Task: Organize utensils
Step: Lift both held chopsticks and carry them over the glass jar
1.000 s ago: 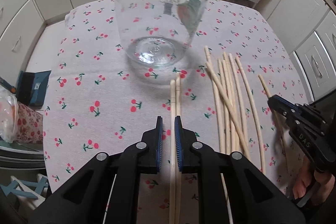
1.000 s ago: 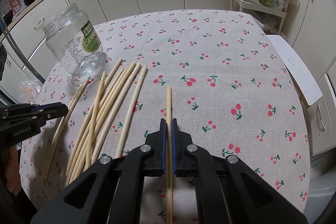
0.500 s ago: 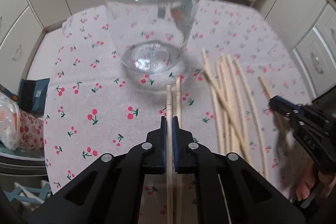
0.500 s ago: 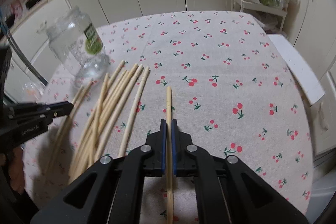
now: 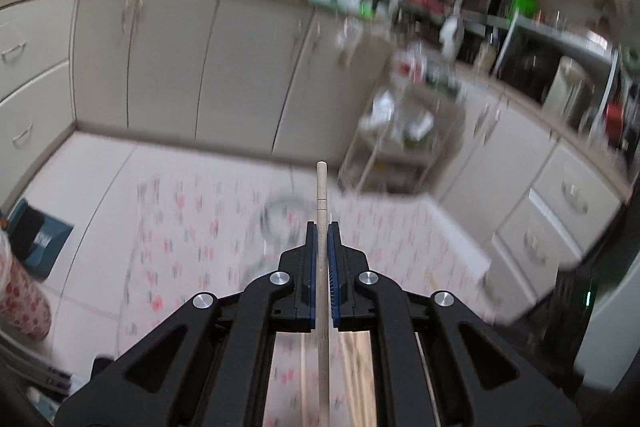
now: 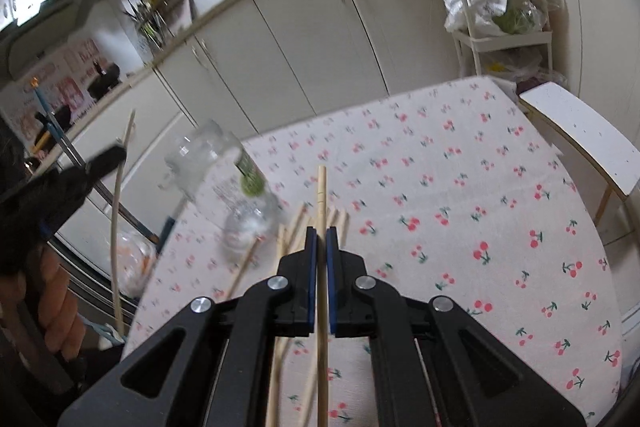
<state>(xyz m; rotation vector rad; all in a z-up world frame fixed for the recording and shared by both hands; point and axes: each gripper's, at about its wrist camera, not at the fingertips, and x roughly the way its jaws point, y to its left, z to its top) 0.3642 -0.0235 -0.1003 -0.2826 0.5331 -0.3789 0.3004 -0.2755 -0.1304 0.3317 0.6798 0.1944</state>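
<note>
While both grippers (image 5: 319,259) (image 6: 321,263) clamp chopsticks (image 6: 321,187) (jar (image 6: 224,187) nearby).

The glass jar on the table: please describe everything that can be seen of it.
The glass jar is clear and empty, with a wide open mouth, a thick base and a green-and-white label on its side. It stands on the cherry-print tablecloth near the table's left edge, beside the loose wooden chopsticks; one stick's tip lies at its base. It looks tilted, probably from lens distortion, and is blurred. No gripper touches it. In the left wrist view only a smeared rim shows.

jar (image 5: 280,223) motion-blurred, chopstick (image 6: 322,307) cut off below
</note>
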